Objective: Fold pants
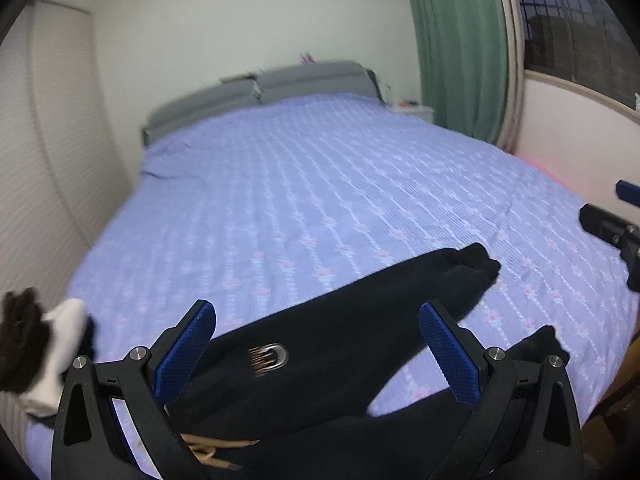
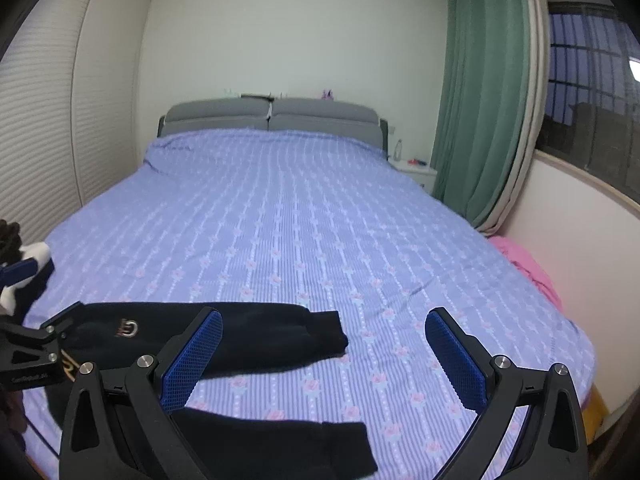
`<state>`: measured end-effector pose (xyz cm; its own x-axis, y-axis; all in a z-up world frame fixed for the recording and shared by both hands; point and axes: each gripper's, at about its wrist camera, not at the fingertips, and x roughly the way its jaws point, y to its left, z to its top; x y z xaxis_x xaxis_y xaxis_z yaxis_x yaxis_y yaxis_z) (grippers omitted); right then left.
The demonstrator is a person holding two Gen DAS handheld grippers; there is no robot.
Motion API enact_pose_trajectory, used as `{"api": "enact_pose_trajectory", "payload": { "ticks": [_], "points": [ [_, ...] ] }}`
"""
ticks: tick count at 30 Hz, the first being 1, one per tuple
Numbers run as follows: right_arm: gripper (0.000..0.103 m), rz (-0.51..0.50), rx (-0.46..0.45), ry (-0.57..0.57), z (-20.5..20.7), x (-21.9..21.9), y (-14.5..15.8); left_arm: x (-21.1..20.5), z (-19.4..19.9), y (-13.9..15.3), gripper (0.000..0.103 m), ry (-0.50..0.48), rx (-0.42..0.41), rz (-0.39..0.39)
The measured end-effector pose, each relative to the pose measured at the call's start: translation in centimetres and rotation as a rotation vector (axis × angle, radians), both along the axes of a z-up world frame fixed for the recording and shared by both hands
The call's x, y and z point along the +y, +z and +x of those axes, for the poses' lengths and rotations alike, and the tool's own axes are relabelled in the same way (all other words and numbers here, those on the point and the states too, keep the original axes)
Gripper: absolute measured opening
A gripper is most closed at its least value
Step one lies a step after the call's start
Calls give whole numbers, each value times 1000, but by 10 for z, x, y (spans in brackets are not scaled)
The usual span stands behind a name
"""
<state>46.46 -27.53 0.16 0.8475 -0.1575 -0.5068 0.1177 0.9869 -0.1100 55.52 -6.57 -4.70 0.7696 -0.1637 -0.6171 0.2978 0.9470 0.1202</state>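
Note:
Black pants (image 1: 320,360) with a small metallic logo lie flat on the lilac bedspread (image 1: 304,184), legs apart and pointing right. My left gripper (image 1: 316,322) is open, hovering just above the upper leg near the waist, holding nothing. In the right wrist view the pants (image 2: 240,340) lie at the bed's near left, with one leg (image 2: 280,436) closer to me. My right gripper (image 2: 324,330) is open and empty, above the leg ends and the bedspread (image 2: 320,220). The left gripper's body (image 2: 36,344) shows at the left edge, and the right gripper's body (image 1: 616,228) at the other view's right edge.
A black-and-white garment (image 1: 36,344) lies at the bed's left edge, also in the right wrist view (image 2: 20,264). A grey headboard (image 2: 272,120) is at the far end, a wardrobe (image 2: 48,112) left, green curtain (image 2: 480,100) and window right, and a pink cloth (image 2: 528,264) by the wall.

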Motion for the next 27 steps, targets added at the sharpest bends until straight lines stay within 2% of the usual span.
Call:
{"api": "enact_pose_trajectory", "payload": {
  "ticks": [3,5,10,12,14,17,22,27],
  "points": [
    [100,2,58,12,37,-8,-10,-24,40,-11,103,-86,100,-7],
    [94,-9,105,27,62,-13,-18,-42,59,-16,102,-143,116,24],
    [87,-24,207,80,111,-24,-36,-82,93,-34,101,-330,169,123],
    [86,-28,254,108,129,-26,-44,-94,104,-43,94,-394,194,152],
    [80,-7,322,140,147,-31,-56,-99,114,-51,93,-454,221,164],
    [76,9,397,154,167,-38,-74,-101,130,-64,86,-508,250,185],
    [74,23,494,160,191,-46,-102,-97,156,-88,80,-559,337,194],
    [63,90,569,167,210,-56,-127,-96,168,-108,74,-591,382,214]
  ]
}}
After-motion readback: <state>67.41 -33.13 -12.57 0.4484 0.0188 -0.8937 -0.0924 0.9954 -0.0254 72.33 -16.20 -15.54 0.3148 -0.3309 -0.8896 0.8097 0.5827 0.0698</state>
